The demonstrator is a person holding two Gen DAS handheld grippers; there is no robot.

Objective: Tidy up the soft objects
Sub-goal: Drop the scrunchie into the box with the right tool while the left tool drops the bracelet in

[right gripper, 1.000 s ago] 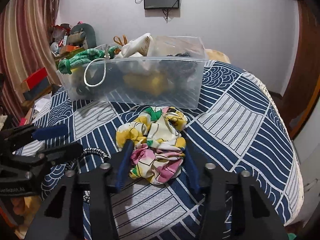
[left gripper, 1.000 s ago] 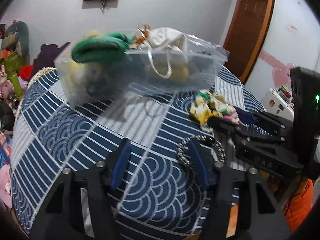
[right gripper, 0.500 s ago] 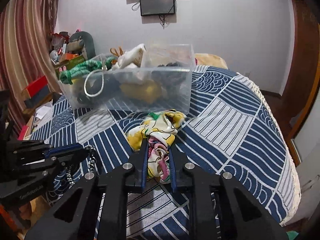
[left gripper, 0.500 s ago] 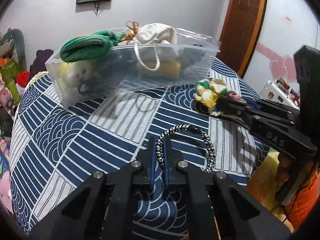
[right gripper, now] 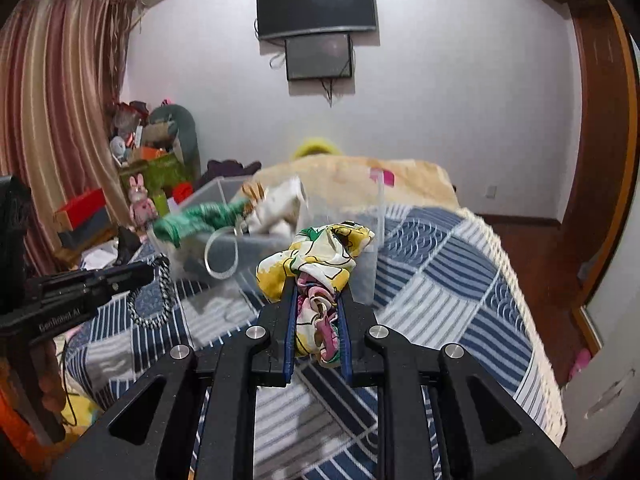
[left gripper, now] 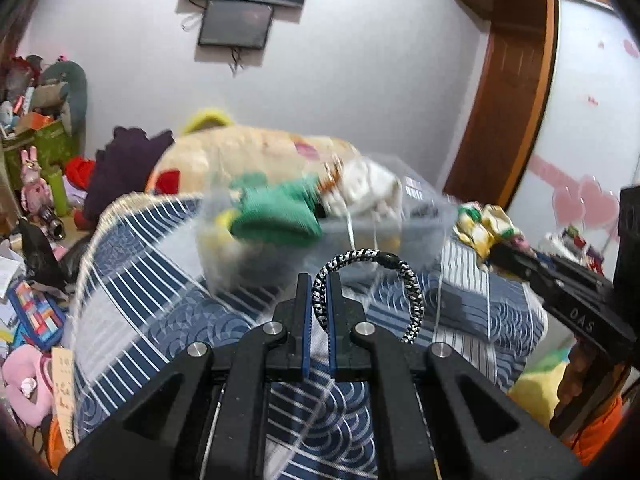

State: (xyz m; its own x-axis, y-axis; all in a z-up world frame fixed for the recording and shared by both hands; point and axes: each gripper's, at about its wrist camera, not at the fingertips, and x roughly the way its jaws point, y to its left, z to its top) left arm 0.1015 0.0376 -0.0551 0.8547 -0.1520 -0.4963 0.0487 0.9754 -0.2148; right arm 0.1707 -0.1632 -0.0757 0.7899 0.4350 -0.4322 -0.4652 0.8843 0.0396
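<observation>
My left gripper (left gripper: pixel 319 286) is shut on a black-and-white braided cord loop (left gripper: pixel 412 296) and holds it above the blue patterned bedspread (left gripper: pixel 152 264). My right gripper (right gripper: pixel 318 298) is shut on a yellow, white and pink floral cloth (right gripper: pixel 320 252), lifted off the bed. A clear plastic bin (left gripper: pixel 420 236) stands ahead of both, holding a green knit piece (left gripper: pixel 276 212) and a white pouch (left gripper: pixel 372 188). The bin (right gripper: pixel 372 216) also shows in the right wrist view, just behind the cloth. The left gripper with the cord (right gripper: pixel 160 300) appears at that view's left.
A cream blanket (right gripper: pixel 352 176) lies behind the bin. Toys and boxes (right gripper: pixel 140 168) pile up at the far left by a striped curtain. The bed's fringed edge (right gripper: pixel 516 280) drops off at right toward a wooden door frame (right gripper: pixel 600 160). A screen (right gripper: pixel 318 56) hangs on the wall.
Both grippers closed from open, the left on the cord loop, the right on the floral cloth. Both have since lifted their objects off the bedspread and tilted up toward the bin.
</observation>
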